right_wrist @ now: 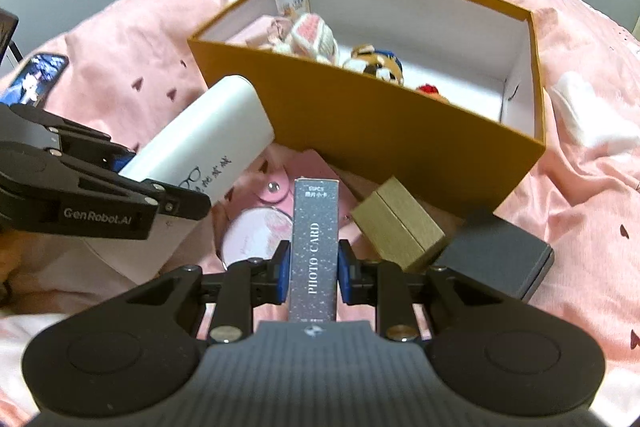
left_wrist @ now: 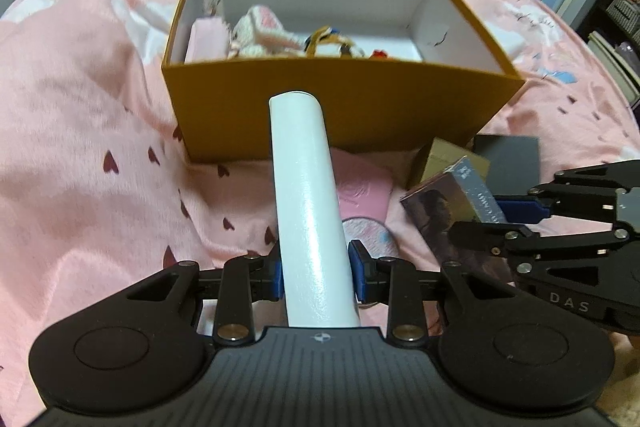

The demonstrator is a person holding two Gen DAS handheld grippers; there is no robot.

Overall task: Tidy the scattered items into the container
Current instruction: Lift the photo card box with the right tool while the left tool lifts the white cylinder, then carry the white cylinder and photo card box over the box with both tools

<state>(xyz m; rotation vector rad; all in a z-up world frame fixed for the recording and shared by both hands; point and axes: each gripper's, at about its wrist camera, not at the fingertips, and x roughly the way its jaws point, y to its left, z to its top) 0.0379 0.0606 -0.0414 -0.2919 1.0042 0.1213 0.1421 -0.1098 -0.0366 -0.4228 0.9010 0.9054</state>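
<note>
An orange box (left_wrist: 352, 107) with a white inside stands on the pink bedspread; it also shows in the right wrist view (right_wrist: 380, 131). It holds plush toys (left_wrist: 264, 35) and a small packet. My left gripper (left_wrist: 316, 273) is shut on a white glasses case (left_wrist: 308, 211), held just in front of the box's near wall; the case shows in the right wrist view (right_wrist: 200, 147). My right gripper (right_wrist: 312, 277) is shut on a dark photo card box (right_wrist: 314, 251), held above the bed; that box shows in the left wrist view (left_wrist: 452, 203).
On the bed in front of the orange box lie a gold box (right_wrist: 400, 223), a dark grey box (right_wrist: 496, 255), a pink pouch (right_wrist: 280, 187) and a round pink mirror (right_wrist: 256, 231). A phone (right_wrist: 38, 77) lies at the left. White cloth (right_wrist: 584, 119) lies at the right.
</note>
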